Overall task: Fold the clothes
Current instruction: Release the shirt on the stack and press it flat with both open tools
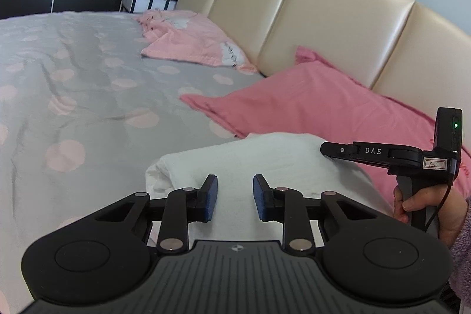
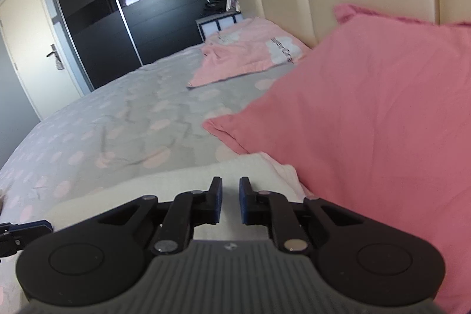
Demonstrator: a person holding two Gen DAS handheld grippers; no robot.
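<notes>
Both jaws stand slightly apart, empty, left gripper (image 1: 235, 197) and right gripper (image 2: 230, 200) above the folded white garment (image 1: 253, 158) beside the pink pillow (image 1: 309, 105); press its edges flat, evenly

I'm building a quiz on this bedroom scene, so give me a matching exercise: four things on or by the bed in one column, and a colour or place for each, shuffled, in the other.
Things:
1. folded garment
2. plain pillow
3. printed pillow
4. headboard

Descriptions:
A. cream, padded panels
B. deep pink, beside the folded white cloth
C. white, right in front of both grippers
D. pale pink with white patches, farther up the bed near the nightstand

Pairs: 1-C, 2-B, 3-D, 4-A
</notes>
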